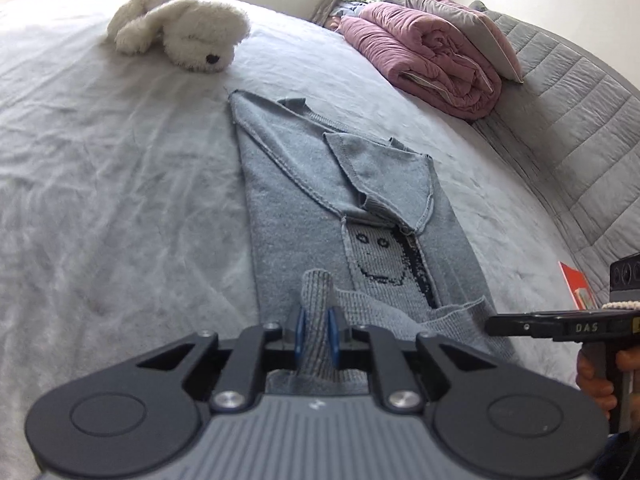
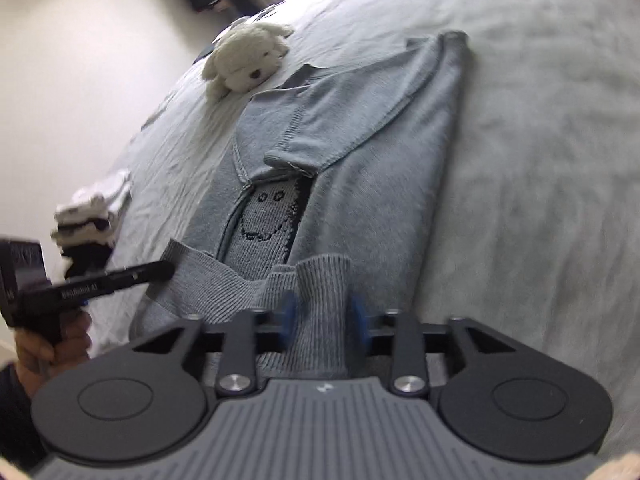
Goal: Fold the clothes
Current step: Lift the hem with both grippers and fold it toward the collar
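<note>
Left wrist view: we have the left gripper [image 1: 316, 330] at bottom centre, blue pads pinched narrow on a bunched piece of the grey sweater's ribbed hem. The grey sweater [image 1: 304, 200] lies lengthwise mid-frame on the bed cover [image 1: 100, 160], sleeves folded in, smiley face showing. White plush dog [image 1: 180, 26] upper left, apart from the collar end. Pink rolled quilt [image 1: 424, 52] and pillow [image 1: 460, 20] upper right, clear of the sweater. Red item [image 1: 576, 284] at right edge. Right gripper's finger enters from the right, beside the hem.

Right wrist view: right gripper [image 2: 324, 320] at bottom centre, pads set wider, ribbed hem fold between them; blur hides whether they press. Stack of folded clothes [image 2: 94, 216] at left edge.
</note>
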